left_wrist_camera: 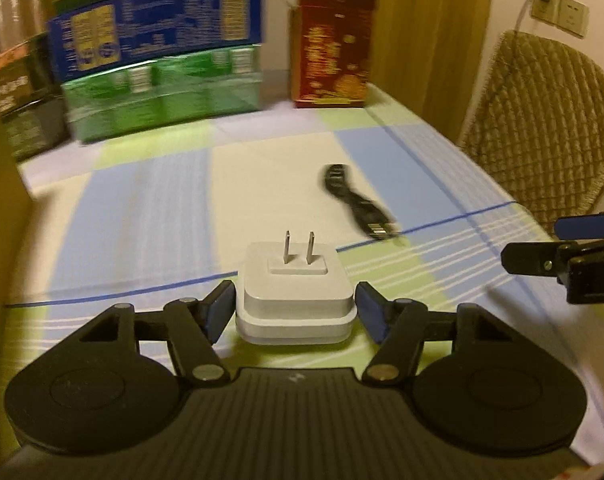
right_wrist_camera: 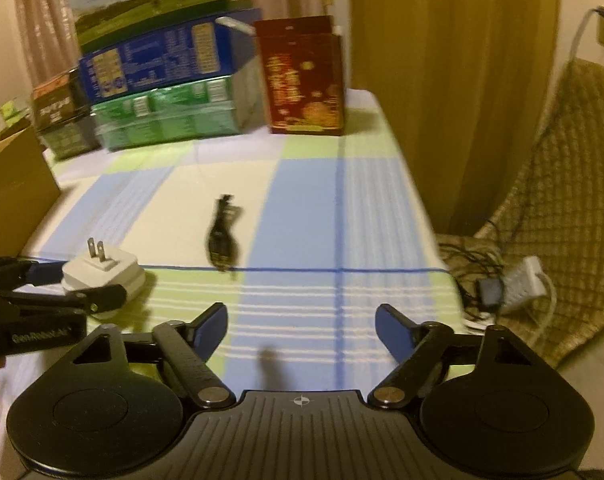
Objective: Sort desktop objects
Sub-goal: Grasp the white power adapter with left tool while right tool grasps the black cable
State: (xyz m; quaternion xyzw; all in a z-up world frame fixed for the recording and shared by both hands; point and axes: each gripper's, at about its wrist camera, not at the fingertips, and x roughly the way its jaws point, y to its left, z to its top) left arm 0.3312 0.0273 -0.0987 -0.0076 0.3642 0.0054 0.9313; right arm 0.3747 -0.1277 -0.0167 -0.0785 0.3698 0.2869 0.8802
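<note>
White charger (left_wrist_camera: 295,292) sits low at centre of the left wrist view on the checked tablecloth (left_wrist_camera: 149,208), prongs up, squarely between the left gripper (left_wrist_camera: 295,312) pads, presumably lined up for a side grasp; the jaws stand apart, a sliver of gap each side. Right gripper (right_wrist_camera: 302,332) hovers wide open over bare cloth, with the black cable (right_wrist_camera: 221,240) mid-frame beyond it, likely its next pick.

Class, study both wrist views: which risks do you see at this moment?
1. The left claw straddles the white square plug adapter low on its body; it may slip or tip, prongs upward.
2. The right claw is empty; the black bundled cable lies loose and could snag.
</note>
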